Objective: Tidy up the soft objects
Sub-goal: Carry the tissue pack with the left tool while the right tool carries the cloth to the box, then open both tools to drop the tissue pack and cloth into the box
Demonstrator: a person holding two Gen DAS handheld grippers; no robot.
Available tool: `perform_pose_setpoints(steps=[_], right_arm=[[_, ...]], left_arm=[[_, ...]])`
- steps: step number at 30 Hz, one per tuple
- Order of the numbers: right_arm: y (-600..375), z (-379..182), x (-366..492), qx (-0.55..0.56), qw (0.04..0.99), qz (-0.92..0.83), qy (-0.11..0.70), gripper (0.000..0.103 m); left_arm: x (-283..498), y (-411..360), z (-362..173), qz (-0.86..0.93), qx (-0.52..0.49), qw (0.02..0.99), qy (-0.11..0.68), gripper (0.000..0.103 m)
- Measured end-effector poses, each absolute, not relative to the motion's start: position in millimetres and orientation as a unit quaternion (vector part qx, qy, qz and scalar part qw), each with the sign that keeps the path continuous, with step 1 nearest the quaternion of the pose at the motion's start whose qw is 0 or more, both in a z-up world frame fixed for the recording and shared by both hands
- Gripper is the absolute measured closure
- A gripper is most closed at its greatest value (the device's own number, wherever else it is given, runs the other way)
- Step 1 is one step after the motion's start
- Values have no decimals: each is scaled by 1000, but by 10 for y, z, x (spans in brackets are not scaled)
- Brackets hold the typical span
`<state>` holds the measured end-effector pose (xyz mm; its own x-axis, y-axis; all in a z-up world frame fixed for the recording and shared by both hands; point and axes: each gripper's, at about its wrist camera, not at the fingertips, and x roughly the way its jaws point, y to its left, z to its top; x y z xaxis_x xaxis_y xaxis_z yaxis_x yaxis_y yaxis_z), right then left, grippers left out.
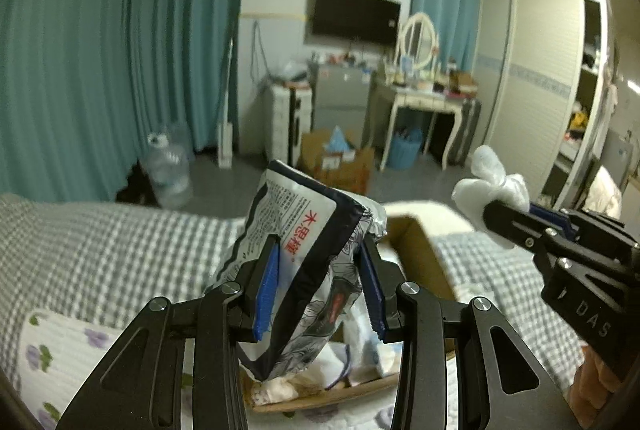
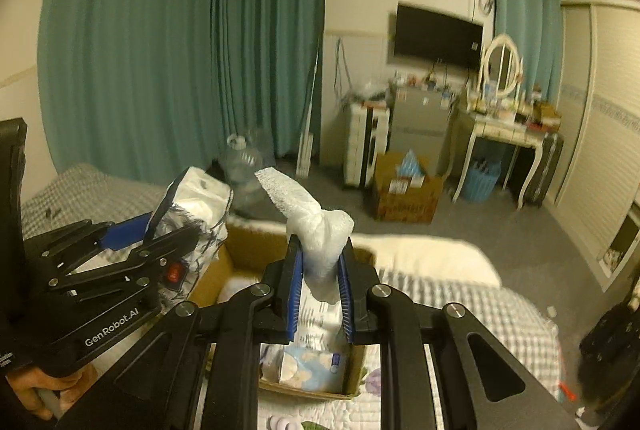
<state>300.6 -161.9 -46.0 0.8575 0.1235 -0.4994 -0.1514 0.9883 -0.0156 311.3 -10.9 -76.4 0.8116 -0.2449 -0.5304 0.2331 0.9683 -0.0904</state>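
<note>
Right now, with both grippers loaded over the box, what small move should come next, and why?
Probably lower the right gripper a little toward the box and open its jaws. It is shut on a white cloth above the box, which already holds packs. The left gripper, clamped on a printed pouch, could follow.

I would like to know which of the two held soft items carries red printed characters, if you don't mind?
The crinkly black-and-white packet in the left gripper does; the crumpled white cloth in the right gripper is plain and unprinted.
</note>
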Motion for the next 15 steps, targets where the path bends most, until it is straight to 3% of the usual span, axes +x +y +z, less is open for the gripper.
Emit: perform_pose_setpoints(steps=[6, 15], right_arm=[[-1683, -1075, 3392, -23, 946, 80, 312, 87], [-1707, -1558, 3601, -23, 931, 87, 353, 86]], left_arm=[[3160, -344, -958, -131, 29, 951, 280, 65], [3298, -343, -1140, -141, -9, 936, 323, 64]])
